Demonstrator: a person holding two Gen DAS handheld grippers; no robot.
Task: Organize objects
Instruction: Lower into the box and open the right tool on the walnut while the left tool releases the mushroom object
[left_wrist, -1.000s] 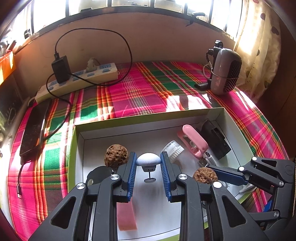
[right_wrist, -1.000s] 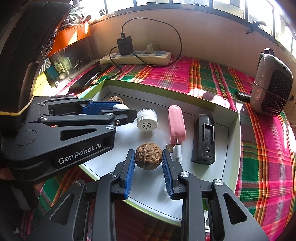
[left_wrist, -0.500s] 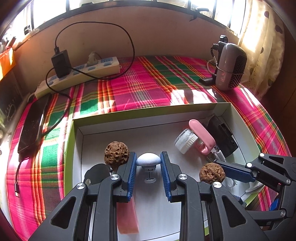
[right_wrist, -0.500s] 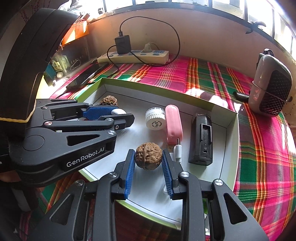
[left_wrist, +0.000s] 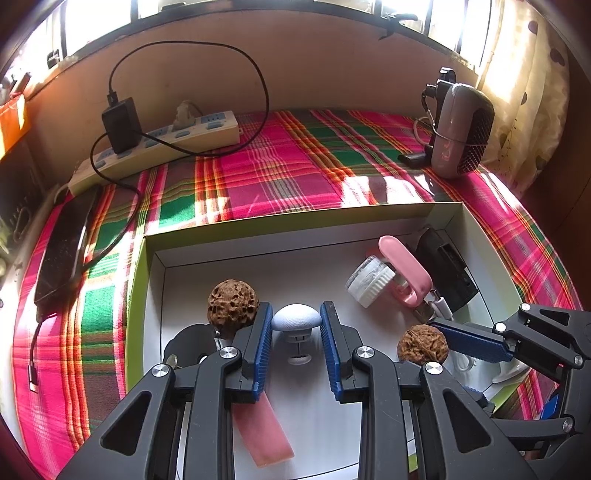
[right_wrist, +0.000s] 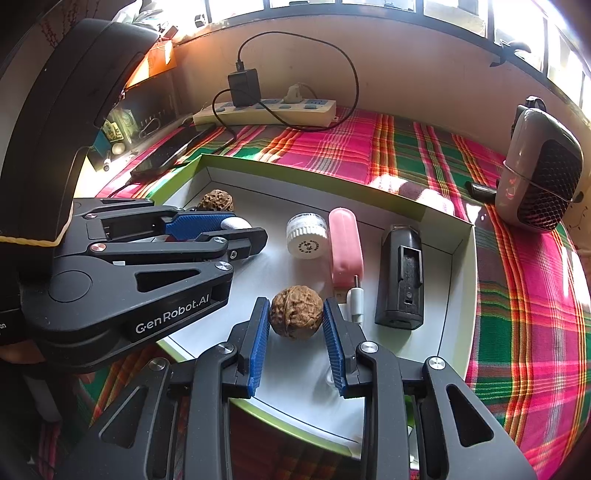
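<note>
Right tongs (right_wrist: 296, 322) gripped a wrinkled brown walnut (right_wrist: 295, 316), hard and light, likely to roll; left tongs (left_wrist: 296, 325) clamped a pale grey mushroom-shaped knob (left_wrist: 296, 318).

We cannot see the near end of the pink eraser (left_wrist: 263, 435); the left tool's (left_wrist: 296, 324) black arm covers it. A dark round thing (left_wrist: 190, 341) hides behind that arm too, so we cannot tell what it is. The print on the white jar's (right_wrist: 306, 240) lid is too small to read. The phone (left_wrist: 61, 243) cable runs off behind the tool.
</note>
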